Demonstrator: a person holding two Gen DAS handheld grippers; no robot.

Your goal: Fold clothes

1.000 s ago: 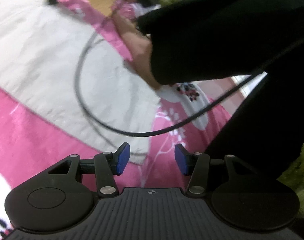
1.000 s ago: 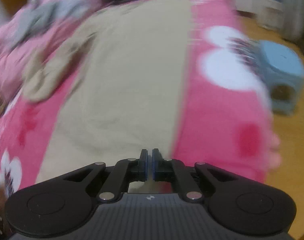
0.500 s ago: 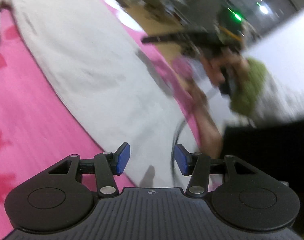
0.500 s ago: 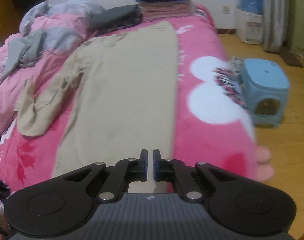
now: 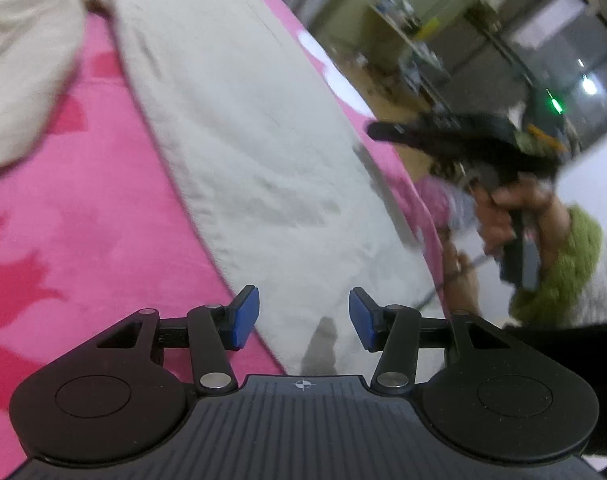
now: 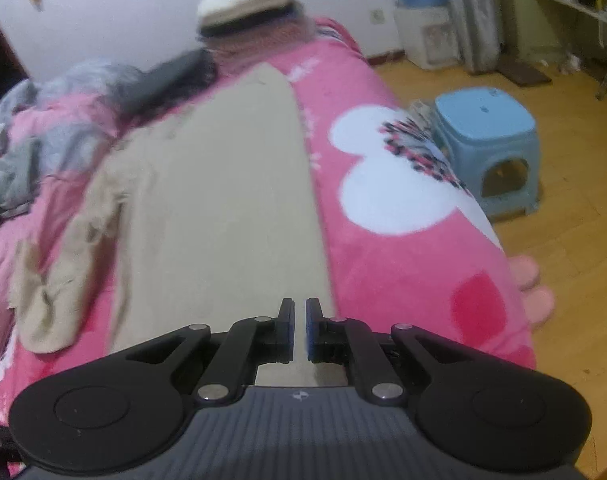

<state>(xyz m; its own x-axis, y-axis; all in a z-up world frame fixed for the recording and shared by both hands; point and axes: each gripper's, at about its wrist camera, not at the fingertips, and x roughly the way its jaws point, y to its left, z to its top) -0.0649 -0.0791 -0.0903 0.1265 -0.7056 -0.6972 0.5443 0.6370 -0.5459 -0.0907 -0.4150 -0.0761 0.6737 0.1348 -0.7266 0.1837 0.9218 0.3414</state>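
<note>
Bedroom with a wooden floor (image 6: 563,240) and a bed under a pink blanket (image 6: 383,264) printed with white cartoon shapes. Laid lengthwise along the blanket is the task's item, a long beige garment (image 6: 223,208), mostly flat, with one sleeve (image 6: 59,272) crumpled out to its left side; its near hem reaches right up to both cameras. At the far end of the bed sits a stack of folded clothes (image 6: 247,4), and loose grey clothing (image 6: 43,132) lies heaped at the far left. A pale blue plastic stool (image 6: 487,140) stands on the floor beside the bed.

In the left wrist view, the left tool (image 5: 301,318) hangs just above the hem with its blue pads well apart and nothing between them. Across the garment, a person's hand (image 5: 499,216) holds the right tool.

In the right wrist view, the right tool (image 6: 300,330) is nearly closed, only a thin gap showing; blur makes it hard to say whether any cloth is pinched there, though none appears to be.

Likely risk: if the closed tool meets the hem without opening, it would push the fabric into wrinkles rather than catch it. A one-sided grasp would drag the garment askew, and the loose sleeve could bunch inside the fold.
</note>
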